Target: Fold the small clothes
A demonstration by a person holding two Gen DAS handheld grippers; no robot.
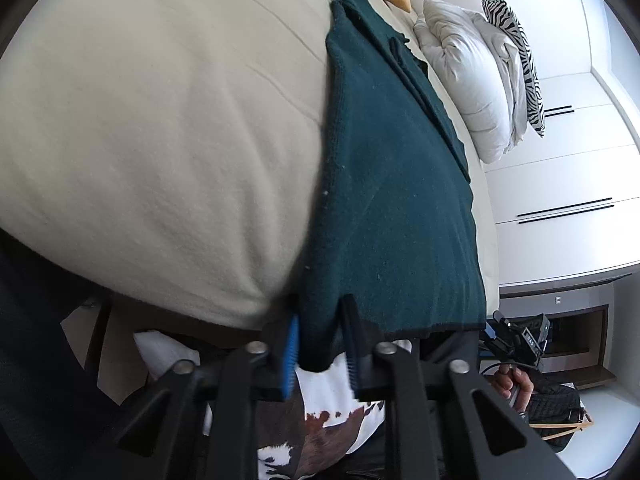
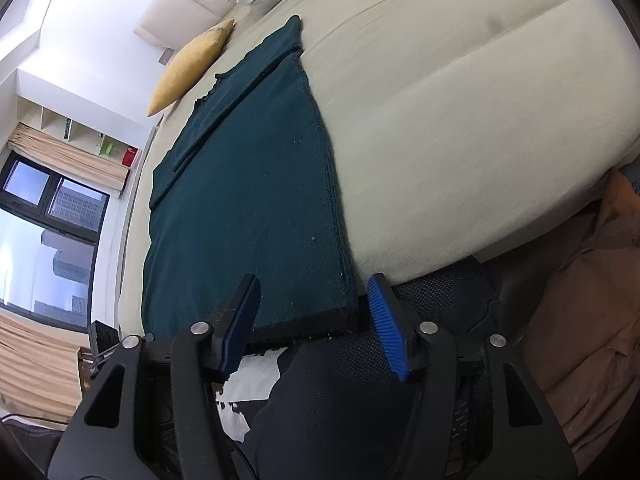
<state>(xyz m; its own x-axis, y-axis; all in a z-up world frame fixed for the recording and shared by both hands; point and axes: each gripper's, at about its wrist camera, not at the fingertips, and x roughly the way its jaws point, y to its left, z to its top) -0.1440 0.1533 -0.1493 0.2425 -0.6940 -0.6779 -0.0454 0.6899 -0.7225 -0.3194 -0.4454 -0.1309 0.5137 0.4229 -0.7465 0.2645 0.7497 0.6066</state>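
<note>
My left gripper is pinching a corner of the dark green cloth. The two fingers, one with a blue pad, are close together, and the cloth goes right down between them at the near edge of the bed. The corner hangs a little over that edge.

My right gripper is wide open. Its fingers stand on each side of the other near corner of the dark green cloth. The blue pad on the right is just past the side of the cloth and does not touch it. I cannot tell if the dark finger on the left touches the cloth. This gripper holds nothing.

The cloth lies flat on the cream bed and runs from the near edge toward the far end. It looks folded, with more than one layer at its long side. A smaller folded flap lies on top at the far part.

At the far end of the bed there is a yellow pillow, a puffy white pillow and a zebra-striped pillow. White cupboards stand by one side of the bed. On the other side there is a big window with tan blinds.
</note>
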